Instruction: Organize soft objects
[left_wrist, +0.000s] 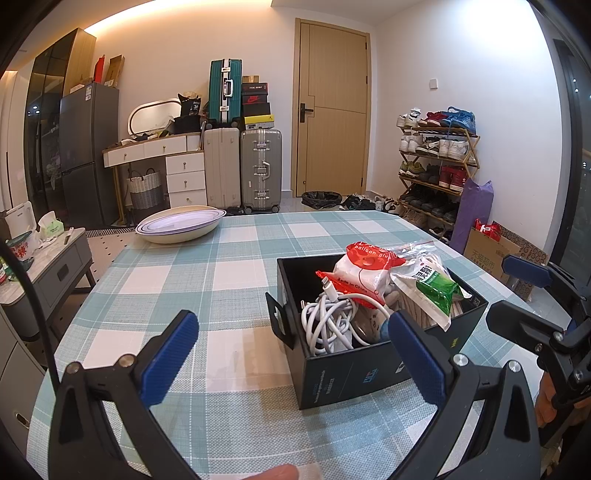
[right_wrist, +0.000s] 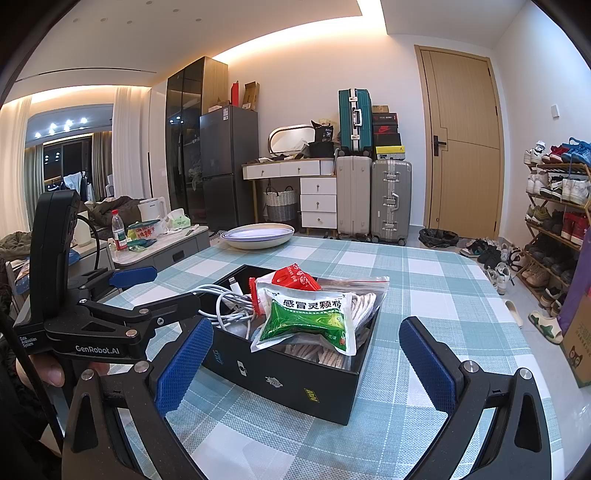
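Observation:
An open black box (left_wrist: 351, 376) (right_wrist: 280, 380) stands on the checked tablecloth. Inside lie a coiled white cable (left_wrist: 328, 321) (right_wrist: 229, 306), a red and white packet (left_wrist: 362, 273) (right_wrist: 295, 277), a green and white sachet (left_wrist: 432, 288) (right_wrist: 306, 321) and a clear bag of beige cord (right_wrist: 362, 302). My left gripper (left_wrist: 293, 354) (right_wrist: 162, 290) is open beside the box's cable end, one finger reaching to its rim. On the other side, my right gripper (right_wrist: 304, 363) (left_wrist: 513, 291) is open, its fingers spread in front of the box's long side. Neither holds anything.
Stacked oval dishes (left_wrist: 181, 225) (right_wrist: 258, 234) sit at the table's far edge. The table (left_wrist: 221, 280) has bare cloth left of and behind the box. A low side cabinet (right_wrist: 166, 251) with bottles stands to the left, a shoe rack (left_wrist: 439, 162) to the right.

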